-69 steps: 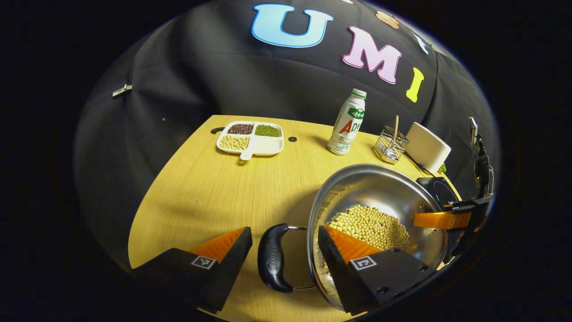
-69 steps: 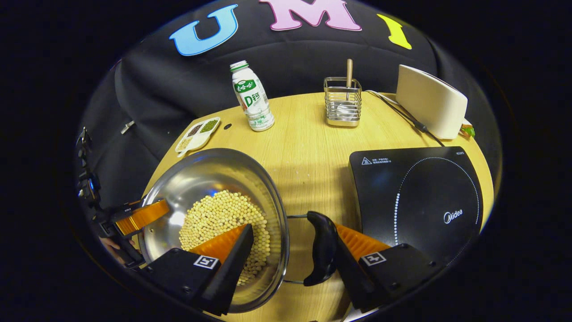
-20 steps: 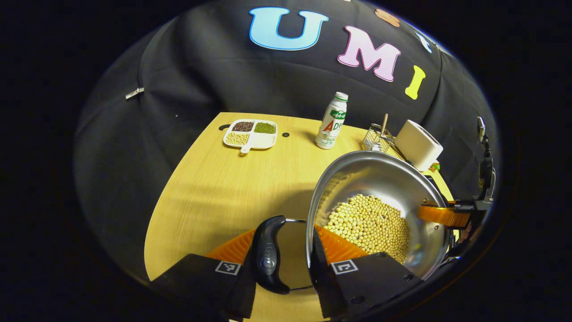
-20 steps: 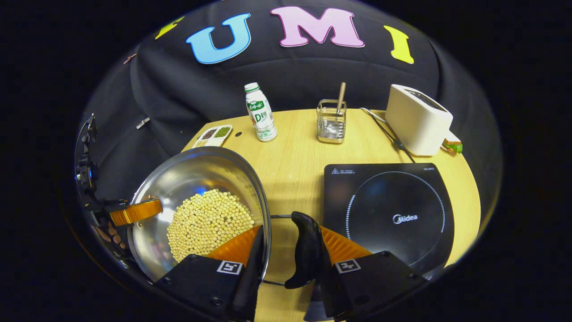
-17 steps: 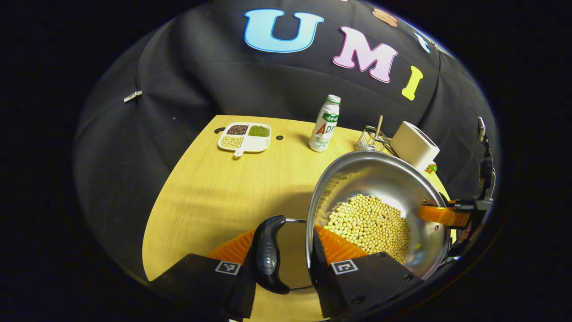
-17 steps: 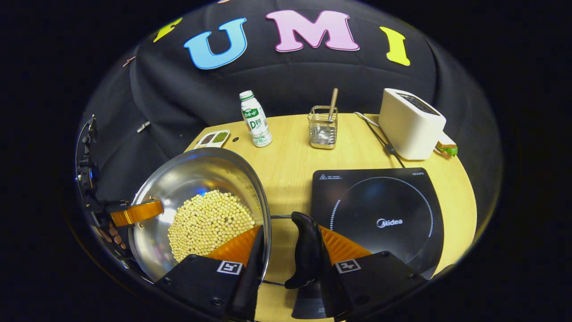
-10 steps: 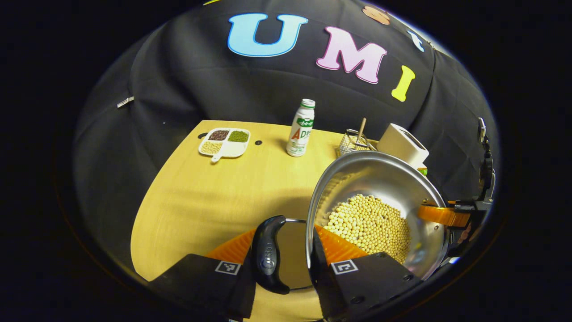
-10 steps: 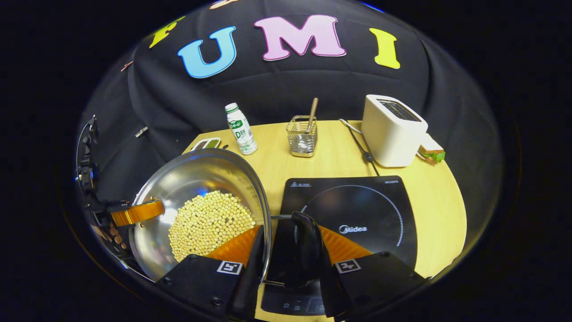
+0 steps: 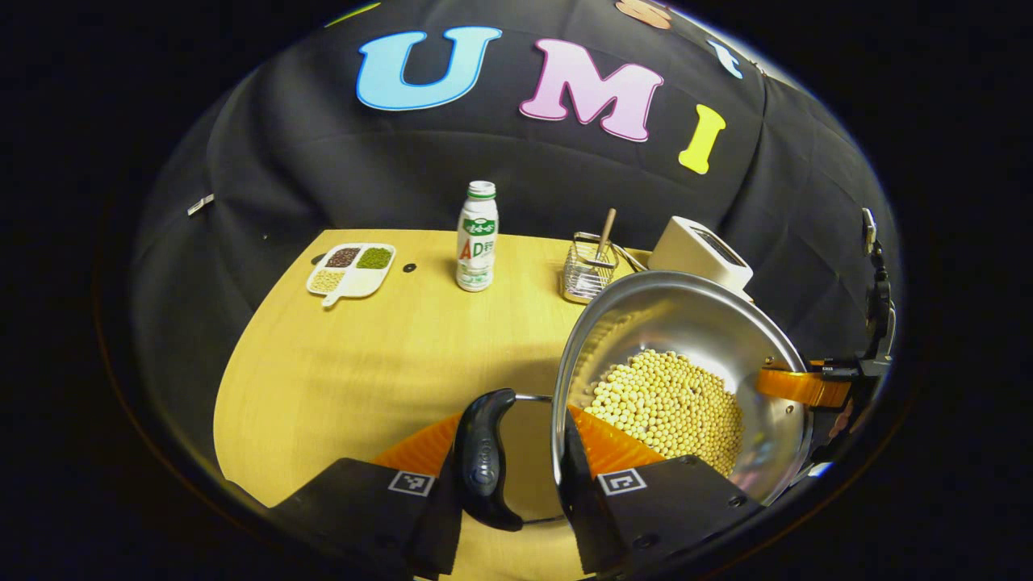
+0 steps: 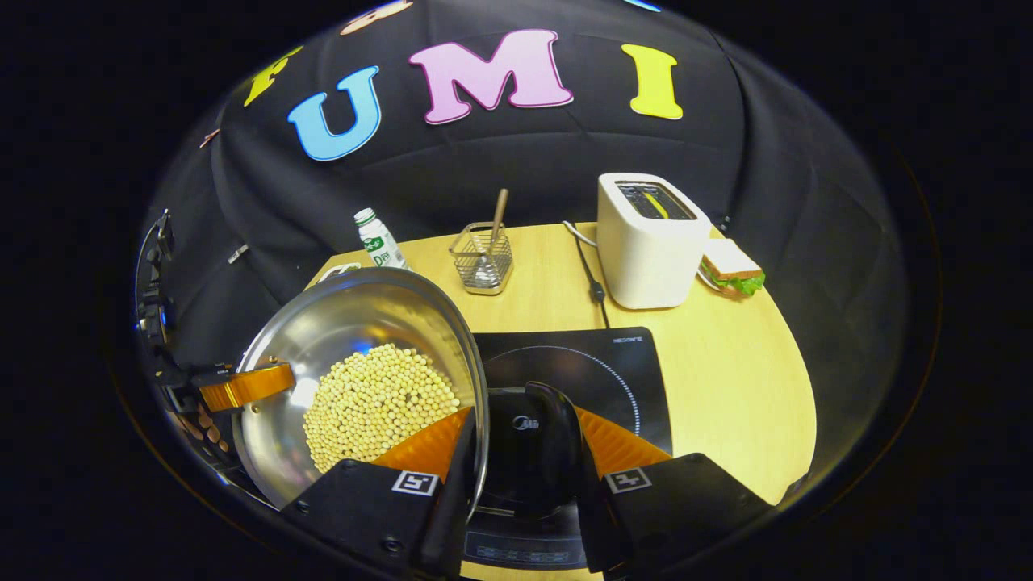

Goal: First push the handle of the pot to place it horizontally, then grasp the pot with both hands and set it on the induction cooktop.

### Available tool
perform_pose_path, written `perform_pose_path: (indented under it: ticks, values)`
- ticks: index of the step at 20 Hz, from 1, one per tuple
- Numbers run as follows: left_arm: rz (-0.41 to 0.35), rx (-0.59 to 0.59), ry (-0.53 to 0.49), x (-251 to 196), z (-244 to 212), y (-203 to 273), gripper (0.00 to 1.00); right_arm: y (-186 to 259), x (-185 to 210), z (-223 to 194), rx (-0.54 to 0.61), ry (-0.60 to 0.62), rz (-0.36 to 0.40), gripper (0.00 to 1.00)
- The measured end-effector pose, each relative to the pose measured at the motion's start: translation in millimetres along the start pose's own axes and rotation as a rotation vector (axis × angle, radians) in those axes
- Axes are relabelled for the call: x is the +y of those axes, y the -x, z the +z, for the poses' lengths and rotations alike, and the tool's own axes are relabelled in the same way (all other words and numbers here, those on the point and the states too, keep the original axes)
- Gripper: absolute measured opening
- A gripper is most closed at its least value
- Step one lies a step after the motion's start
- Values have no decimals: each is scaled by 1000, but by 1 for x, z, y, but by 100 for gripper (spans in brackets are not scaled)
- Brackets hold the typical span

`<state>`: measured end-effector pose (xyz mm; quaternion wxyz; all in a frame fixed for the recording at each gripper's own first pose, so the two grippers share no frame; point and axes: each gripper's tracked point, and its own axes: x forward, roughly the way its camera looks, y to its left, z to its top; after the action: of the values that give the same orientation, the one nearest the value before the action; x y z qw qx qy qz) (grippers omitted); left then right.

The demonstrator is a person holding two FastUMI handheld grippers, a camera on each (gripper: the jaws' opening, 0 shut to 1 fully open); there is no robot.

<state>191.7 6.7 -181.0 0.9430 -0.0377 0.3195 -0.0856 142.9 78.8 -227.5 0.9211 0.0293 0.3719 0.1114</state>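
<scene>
Pot [image 10: 355, 379] full of beans sits lower left of the right gripper view, carried over the induction cooktop [image 10: 613, 367]. Your left gripper [image 9: 508, 460] has its jaws clenched on one side handle [image 9: 483, 460] and your right gripper [image 10: 516, 456] on the other [image 10: 549, 452], which keeps it level. Toaster [image 10: 646, 238] sits upper right on the wooden table [image 10: 726, 379].

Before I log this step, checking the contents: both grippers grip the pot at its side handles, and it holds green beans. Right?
Not green: the right gripper view shows the pot holds pale yellow beans. The left gripper and right gripper do grip it at its side handles.
</scene>
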Motion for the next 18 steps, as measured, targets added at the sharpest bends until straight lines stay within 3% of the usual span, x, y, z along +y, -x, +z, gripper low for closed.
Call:
perform_pose_path:
  ticks: [9,18]
  values:
    - [-19,19,-6,-65,-6,-38,59,-4,-78,-2,23,-24,-29,60]
    - [-36,28,17,-101,-15,-71,59,-19,-121,-4,46,-24,-50,60]
